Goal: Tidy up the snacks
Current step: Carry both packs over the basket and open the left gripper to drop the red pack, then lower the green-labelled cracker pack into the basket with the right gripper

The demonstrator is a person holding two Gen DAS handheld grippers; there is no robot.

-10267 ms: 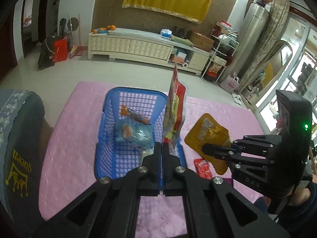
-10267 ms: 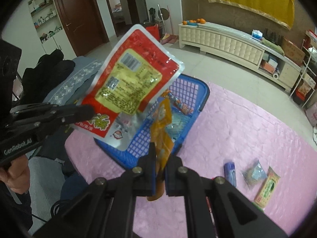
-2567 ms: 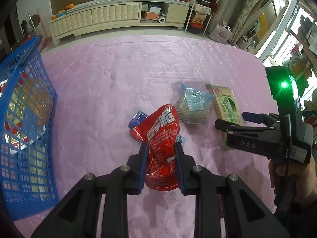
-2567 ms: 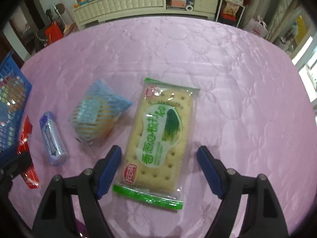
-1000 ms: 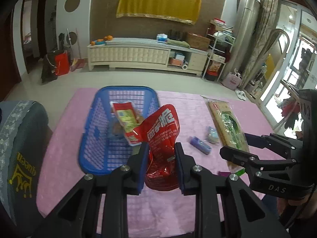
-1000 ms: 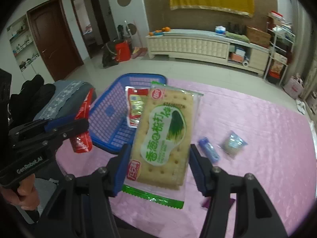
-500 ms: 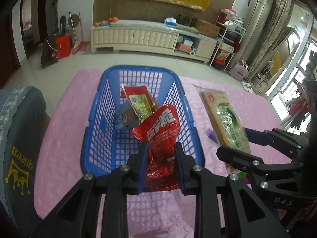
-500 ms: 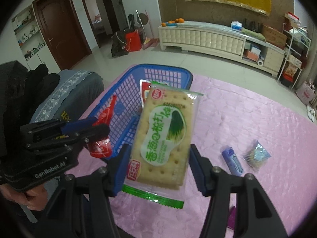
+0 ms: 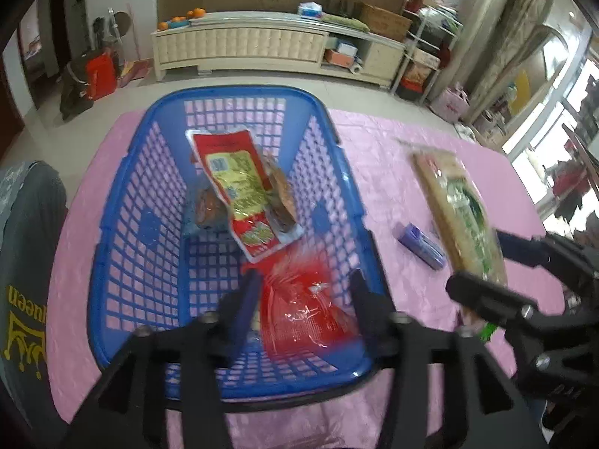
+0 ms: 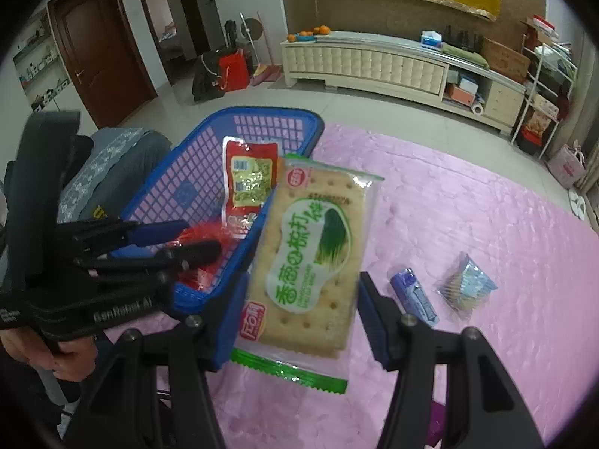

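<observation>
A blue mesh basket (image 9: pixel 112 224) stands on the pink cloth and holds a red-and-yellow packet (image 9: pixel 236 179) among other snacks. My left gripper (image 9: pixel 303 280) hangs over the basket's near end with its jaws opening. The red snack packet (image 9: pixel 299 307) is blurred between them, free of the pads, low inside the basket. My right gripper (image 10: pixel 303 280) is shut on a green-and-white cracker pack (image 10: pixel 310 247), held flat just right of the basket (image 10: pixel 179 187). In the right wrist view the left gripper (image 10: pixel 198 237) is at the left, over the basket.
A blue tube (image 10: pixel 413 295) and a small blue-and-clear packet (image 10: pixel 466 284) lie on the pink cloth to the right of the basket. A grey cushioned chair (image 9: pixel 26 262) stands against the table's left side. A hand (image 10: pixel 63 351) holds the left gripper's handle.
The left gripper has sunk over the basket and spread its jaws, letting go of the red packet, which drops inside. The right gripper with the cracker pack has lowered slightly.
</observation>
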